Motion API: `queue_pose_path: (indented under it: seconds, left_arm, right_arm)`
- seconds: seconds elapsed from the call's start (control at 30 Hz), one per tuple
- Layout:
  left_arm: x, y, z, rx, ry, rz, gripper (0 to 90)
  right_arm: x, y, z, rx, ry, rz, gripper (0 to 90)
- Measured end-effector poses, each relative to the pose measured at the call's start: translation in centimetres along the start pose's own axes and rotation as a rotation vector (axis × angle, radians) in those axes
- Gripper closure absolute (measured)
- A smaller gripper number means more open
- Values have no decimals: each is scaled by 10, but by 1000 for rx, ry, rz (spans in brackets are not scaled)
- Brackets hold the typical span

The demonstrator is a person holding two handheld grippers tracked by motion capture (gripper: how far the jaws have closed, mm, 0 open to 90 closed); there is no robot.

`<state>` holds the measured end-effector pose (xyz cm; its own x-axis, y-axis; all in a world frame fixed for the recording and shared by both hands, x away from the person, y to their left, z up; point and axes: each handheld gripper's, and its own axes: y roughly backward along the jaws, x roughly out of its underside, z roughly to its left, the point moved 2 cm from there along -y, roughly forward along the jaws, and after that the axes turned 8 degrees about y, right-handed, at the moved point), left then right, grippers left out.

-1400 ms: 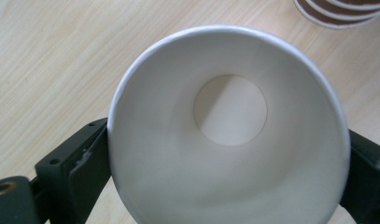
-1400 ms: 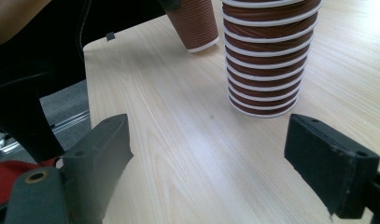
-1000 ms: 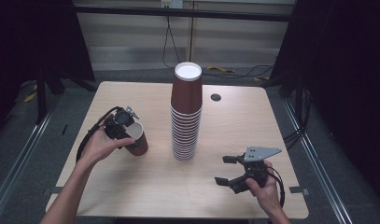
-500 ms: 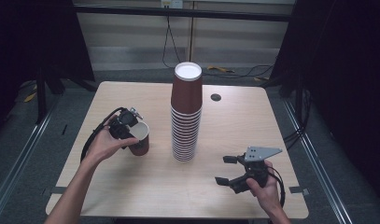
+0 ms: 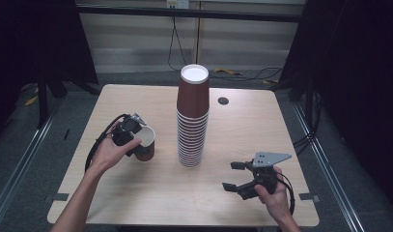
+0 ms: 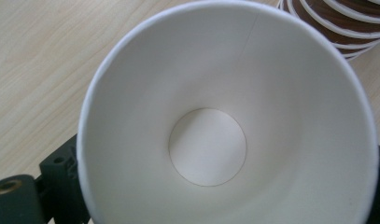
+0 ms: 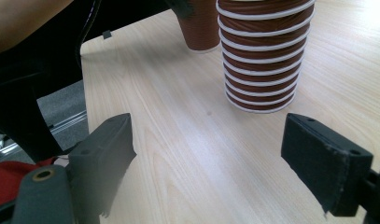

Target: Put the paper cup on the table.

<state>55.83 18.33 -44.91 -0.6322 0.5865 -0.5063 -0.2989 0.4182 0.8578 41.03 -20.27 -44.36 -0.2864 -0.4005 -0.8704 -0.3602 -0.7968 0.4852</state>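
A tall stack of brown paper cups (image 5: 192,121) stands in the middle of the table, its top cup upside down with the white base showing. Left of it, a single brown cup (image 5: 146,145) with a white inside (image 6: 225,116) sits between the jaws of my left gripper (image 5: 134,139), which is shut on it after closing a little further. The cup's foot rests on the wood (image 7: 201,28). My right gripper (image 5: 235,176) hovers low at the front right, open and holding nothing (image 7: 211,154), facing the stack (image 7: 262,56).
The light wooden table (image 5: 136,203) has a small dark round cap (image 5: 223,101) near its back edge. Dark floor and metal rails surround it. Cables trail from both grippers. The stack's rims (image 6: 346,28) lie just beyond the held cup.
My left hand and its cup have shifted slightly right, toward the stack. The right gripper has stayed where it was, still open.
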Motion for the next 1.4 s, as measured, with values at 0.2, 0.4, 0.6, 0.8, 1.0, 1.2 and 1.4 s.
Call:
queue_pose_path:
  seconds: [0.2, 0.4, 0.6, 0.8, 1.0, 1.2, 1.4]
  left_arm:
    - [8, -1, 3, 33, 10, -76, 72]
    - [14, -3, 4, 28, 13, -118, 99]
    - [22, -5, 6, 31, 5, -153, 108]
    - [28, -8, 7, 39, 15, -168, 122]
    - [36, -10, 9, 61, 19, -196, 132]
    - [46, -16, 13, 72, 23, -183, 155]
    - [55, -12, 16, 53, 44, -205, 156]
  right_arm:
    - [1, 0, 0, 4, 0, 5, 161]
    - [1, -1, 0, 5, -3, 7, 159]
    - [1, 1, -1, 8, -5, 1, 159]
    - [1, 1, -1, 9, -5, 4, 159]
    - [1, 1, -1, 9, -6, 2, 158]
    - [1, 0, -1, 10, -4, 7, 159]
    - [1, 0, -1, 11, -4, 5, 159]
